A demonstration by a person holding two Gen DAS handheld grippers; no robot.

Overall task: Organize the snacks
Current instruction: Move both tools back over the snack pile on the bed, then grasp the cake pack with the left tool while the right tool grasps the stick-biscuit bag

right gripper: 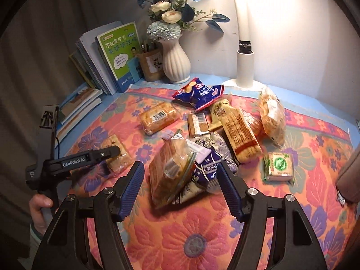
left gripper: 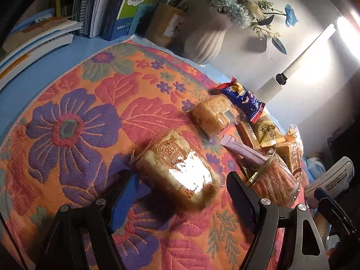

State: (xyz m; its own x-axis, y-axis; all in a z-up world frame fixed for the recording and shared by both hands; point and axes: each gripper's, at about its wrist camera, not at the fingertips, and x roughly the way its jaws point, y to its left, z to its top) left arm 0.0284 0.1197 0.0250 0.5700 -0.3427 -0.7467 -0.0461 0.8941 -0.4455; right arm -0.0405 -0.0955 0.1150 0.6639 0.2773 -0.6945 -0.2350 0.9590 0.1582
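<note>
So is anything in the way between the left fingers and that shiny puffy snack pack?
Nothing visible is. The left gripper is open, with its fingers on either side of the puffed rice pack, which lies alone on the flowered cloth. The snack pile sits off to its right.

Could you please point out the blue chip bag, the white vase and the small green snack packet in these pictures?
Blue chip bag [right gripper: 199,93]: right wrist view, middle of the bag's front.
White vase [right gripper: 176,61]: right wrist view, ribbed belly.
Green snack packet [right gripper: 279,166]: right wrist view, centre of its label.
</note>
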